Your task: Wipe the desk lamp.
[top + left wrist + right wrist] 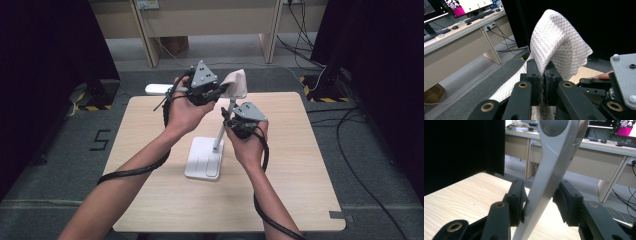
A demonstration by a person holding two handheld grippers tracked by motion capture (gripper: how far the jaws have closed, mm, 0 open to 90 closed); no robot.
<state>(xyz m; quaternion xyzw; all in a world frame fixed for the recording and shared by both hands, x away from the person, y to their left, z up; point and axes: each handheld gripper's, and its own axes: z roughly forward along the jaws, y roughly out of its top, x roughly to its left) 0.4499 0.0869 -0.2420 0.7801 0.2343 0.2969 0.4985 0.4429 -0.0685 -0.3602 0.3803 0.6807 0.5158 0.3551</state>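
A white desk lamp stands mid-table on its flat base [204, 161], and its slim arm [219, 135] rises toward the far side. My right gripper [228, 118] is shut on that arm; in the right gripper view the arm [554, 157] runs up between the pads of my right gripper [540, 200]. The lamp's white head [159, 89] pokes out left behind the left hand. My left gripper [223, 90] is held above the table's far edge, shut on a white quilted cloth [236, 82]. In the left gripper view the cloth [556, 37] arches up from the shut left gripper [542, 75].
The light wooden table [150, 200] has bare room on both sides of the lamp. Beyond its far edge are grey carpet, desk legs [150, 45] and floor cables [350, 125]. Black curtains hang left and right. A desk with monitors [461, 6] stands farther off.
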